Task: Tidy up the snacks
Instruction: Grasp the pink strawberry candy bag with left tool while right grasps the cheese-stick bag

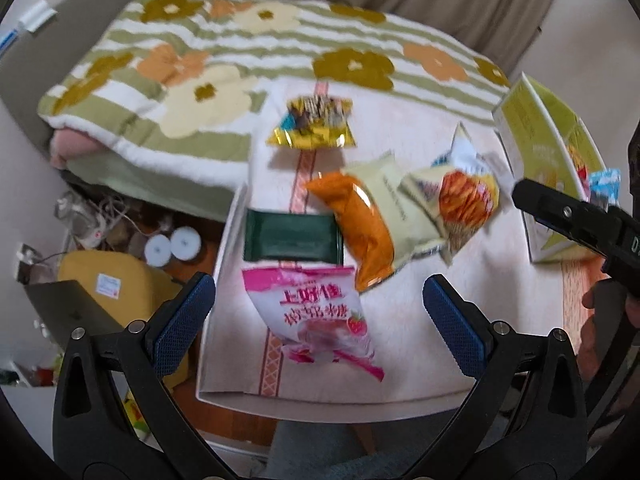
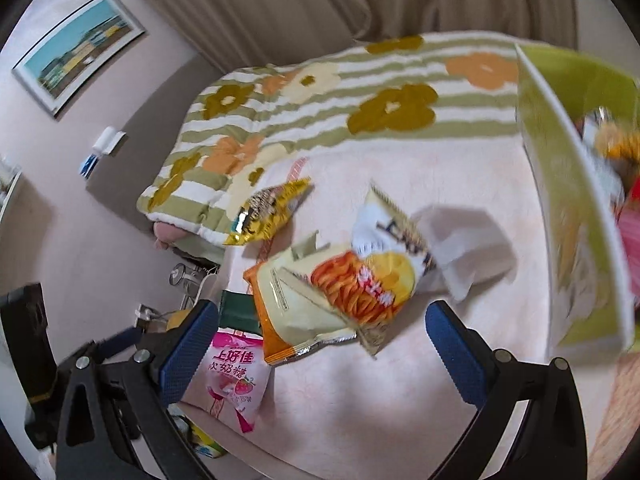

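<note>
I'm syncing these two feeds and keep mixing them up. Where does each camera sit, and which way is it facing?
Left wrist: rides the left gripper, looking down over the table at the pink packet; its open blue-padded fingers, the right gripper and a hand show.
Right wrist: rides the right gripper, facing the chip bag and green box; its own open fingers show.
Shared: pink packet, chip bag, gold packet, floral blanket.

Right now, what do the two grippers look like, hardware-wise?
Both match: the left gripper and right gripper have black plastic frames with triangular cutouts and silver screws at the joints. Each finger carries a blue pad with a fine dotted texture. The left camera also catches the right gripper from the side, black with white lettering, too cropped to read. No cables or sleeves visible.
</note>
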Motion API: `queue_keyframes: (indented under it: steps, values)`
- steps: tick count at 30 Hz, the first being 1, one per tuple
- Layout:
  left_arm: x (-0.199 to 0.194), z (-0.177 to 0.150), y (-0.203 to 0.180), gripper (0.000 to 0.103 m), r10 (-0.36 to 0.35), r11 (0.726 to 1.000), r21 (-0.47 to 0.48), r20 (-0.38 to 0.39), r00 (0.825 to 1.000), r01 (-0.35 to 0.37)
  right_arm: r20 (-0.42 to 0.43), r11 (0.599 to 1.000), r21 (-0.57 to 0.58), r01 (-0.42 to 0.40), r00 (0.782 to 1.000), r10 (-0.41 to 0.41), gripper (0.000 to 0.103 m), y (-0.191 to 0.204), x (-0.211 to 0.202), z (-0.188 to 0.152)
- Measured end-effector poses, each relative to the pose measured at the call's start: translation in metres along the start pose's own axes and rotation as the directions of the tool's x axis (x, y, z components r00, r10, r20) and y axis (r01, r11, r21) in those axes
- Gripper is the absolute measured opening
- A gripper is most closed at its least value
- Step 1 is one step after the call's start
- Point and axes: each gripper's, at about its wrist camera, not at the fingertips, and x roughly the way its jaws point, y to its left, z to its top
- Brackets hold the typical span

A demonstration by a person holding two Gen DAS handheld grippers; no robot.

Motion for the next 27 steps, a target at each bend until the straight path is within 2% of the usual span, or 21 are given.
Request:
queue_keyframes:
  steps: [7, 11, 18, 23, 26, 27]
  values:
    - [0.042, -0.015, 0.001, 0.103, -0.041, 0.999, -0.008, -0.103, 0.994, 0.041, -0.046, 0.990, 0.143, 0.008, 0.999, -0.002, 0.103, -0.017, 0.021, -0.014]
    - [0.064, -0.022, -0.004, 0.103, -0.031, 0.999, -0.012, -0.149, 0.988, 0.030, -0.051, 0.981, 0.194, -0.010, 0.999, 0.020, 0.103, -0.027, 0.030, -0.012]
    - [0.086, -0.026, -0.010, 0.098, 0.023, 0.999, -0.023, -0.187, 0.982, -0.028, -0.026, 0.941, 0.334, -0.053, 0.998, 0.066, 0.103, -0.049, 0.053, 0.006]
    - [0.094, -0.030, -0.015, 0.094, 0.079, 0.997, -0.001, -0.201, 0.976, -0.081, -0.006, 0.927, 0.369, -0.063, 0.998, 0.070, 0.103, -0.052, 0.060, 0.013]
    - [0.097, -0.031, -0.014, 0.088, 0.106, 0.994, 0.001, -0.206, 0.973, -0.108, -0.003, 0.925, 0.375, -0.066, 0.997, 0.072, 0.103, -0.052, 0.065, 0.017]
    - [0.097, -0.031, -0.013, 0.083, 0.118, 0.993, 0.002, -0.207, 0.971, -0.121, -0.004, 0.924, 0.376, -0.064, 0.997, 0.071, 0.102, -0.053, 0.067, 0.018]
